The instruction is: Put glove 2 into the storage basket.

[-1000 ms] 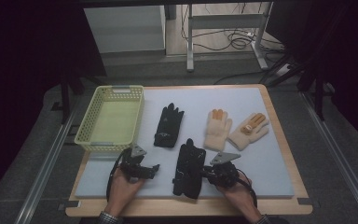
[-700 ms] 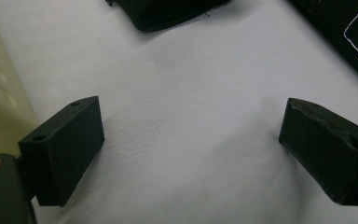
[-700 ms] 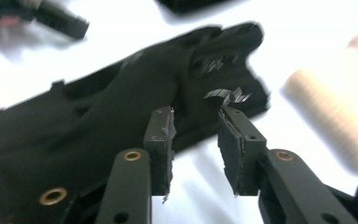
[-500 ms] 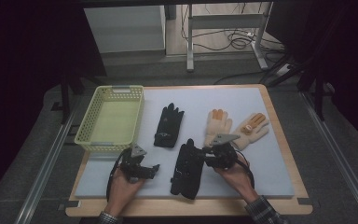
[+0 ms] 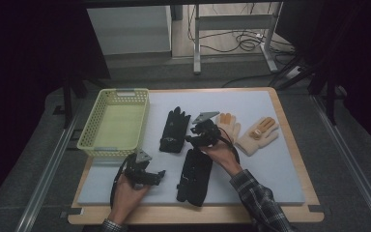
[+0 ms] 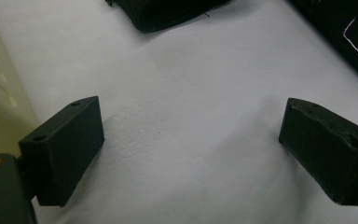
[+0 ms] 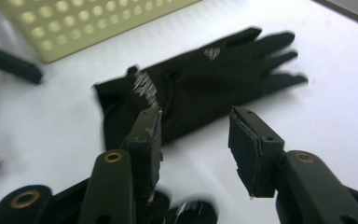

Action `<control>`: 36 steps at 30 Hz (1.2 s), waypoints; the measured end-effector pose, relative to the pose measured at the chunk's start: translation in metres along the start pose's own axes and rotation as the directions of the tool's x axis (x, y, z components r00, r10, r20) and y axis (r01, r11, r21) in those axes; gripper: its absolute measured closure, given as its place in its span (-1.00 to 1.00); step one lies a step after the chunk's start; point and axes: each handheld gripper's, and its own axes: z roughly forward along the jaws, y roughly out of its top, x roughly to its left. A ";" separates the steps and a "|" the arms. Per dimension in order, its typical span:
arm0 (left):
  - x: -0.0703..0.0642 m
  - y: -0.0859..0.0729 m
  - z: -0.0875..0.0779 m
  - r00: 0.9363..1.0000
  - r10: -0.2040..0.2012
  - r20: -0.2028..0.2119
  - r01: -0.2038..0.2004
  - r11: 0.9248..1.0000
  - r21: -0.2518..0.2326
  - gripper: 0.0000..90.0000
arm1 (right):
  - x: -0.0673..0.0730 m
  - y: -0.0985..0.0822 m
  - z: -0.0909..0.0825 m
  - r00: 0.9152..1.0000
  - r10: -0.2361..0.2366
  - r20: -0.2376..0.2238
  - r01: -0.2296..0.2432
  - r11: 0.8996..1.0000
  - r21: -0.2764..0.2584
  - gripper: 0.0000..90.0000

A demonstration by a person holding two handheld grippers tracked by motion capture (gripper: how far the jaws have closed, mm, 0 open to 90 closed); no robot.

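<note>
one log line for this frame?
left gripper: open, idle | right gripper: jaws opening, empty, over far black glove | basket: empty

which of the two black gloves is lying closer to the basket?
The upper black glove, fingers pointing away from the person, beside the yellow basket. The lower black glove lies nearer the table's front edge.

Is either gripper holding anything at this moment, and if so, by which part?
Nothing is held. The left gripper stands open over bare mat. The right gripper, its jaws just opening, hovers empty before the far black glove.
</note>
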 end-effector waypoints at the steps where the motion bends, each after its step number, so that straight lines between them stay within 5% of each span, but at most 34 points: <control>1: 0.000 0.000 0.000 1.000 0.002 -0.001 -0.002 1.000 0.002 -0.85 | -0.002 0.004 0.005 1.000 -0.006 0.003 0.006 1.000 0.005 0.17; 13: 0.000 0.000 0.000 1.000 -0.001 0.002 0.001 1.000 -0.001 -0.85 | -0.026 0.028 0.063 1.000 -0.010 0.000 0.010 0.999 0.040 -0.20; 17: 0.000 0.000 0.000 1.000 -0.001 0.002 0.001 1.000 -0.002 -0.85 | -0.027 0.027 0.088 0.997 -0.061 0.040 0.057 0.993 0.102 -0.33; 19: 0.000 0.000 0.000 1.000 -0.001 0.002 0.001 1.000 -0.002 -0.85 | -0.031 0.026 0.095 0.999 -0.038 0.032 0.034 0.993 0.110 -0.34; 22: 0.000 0.000 0.000 1.000 -0.001 0.001 0.001 1.000 0.000 -0.85 | -0.031 0.028 0.097 0.999 -0.009 0.031 0.005 0.993 0.116 -0.18; 24: 0.000 0.000 0.000 1.000 -0.001 0.001 0.001 1.000 0.000 -0.85 | -0.030 0.030 0.096 1.000 0.005 0.001 -0.005 0.991 0.136 0.28; 30: 0.000 0.000 0.000 1.000 0.000 0.001 0.000 1.000 0.000 -0.85 | -0.026 0.031 0.095 0.999 0.035 -0.027 -0.031 0.990 0.138 0.77; 36: 0.000 0.000 0.000 1.000 -0.001 0.001 0.001 1.000 0.001 -0.85 | -0.021 0.033 0.092 1.000 0.029 0.002 -0.029 0.988 0.149 0.86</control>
